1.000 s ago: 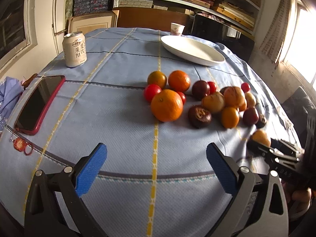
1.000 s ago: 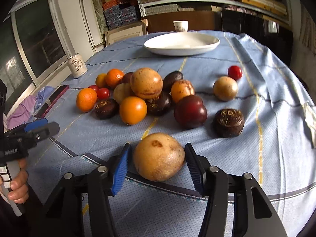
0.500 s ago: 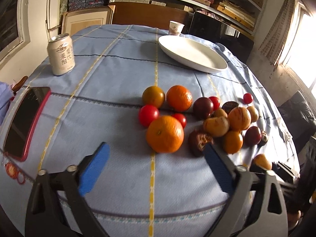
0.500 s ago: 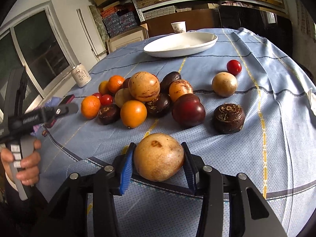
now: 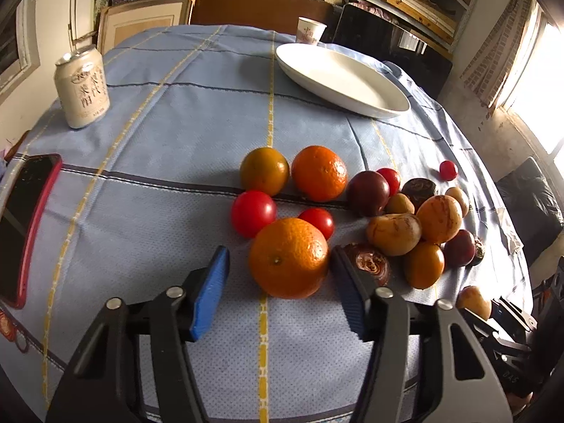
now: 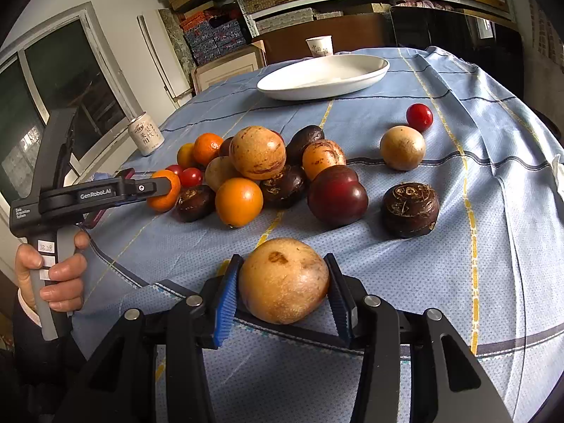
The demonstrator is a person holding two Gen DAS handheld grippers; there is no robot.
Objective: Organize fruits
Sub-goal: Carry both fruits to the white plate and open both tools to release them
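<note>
Grippers at pickup: right gripper (image 6: 282,296) pinches a tan fruit (image 6: 283,280) for lifting, while left gripper (image 5: 278,290), jaws closing, straddles the near orange (image 5: 288,257) without full contact.

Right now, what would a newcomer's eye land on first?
The pile of fruit mid-table: a big orange sits between the left gripper's closing fingers, not yet pinched. Nearer the table's edge, the right gripper clamps a tan round fruit. Behind, an empty white plate waits.
</note>
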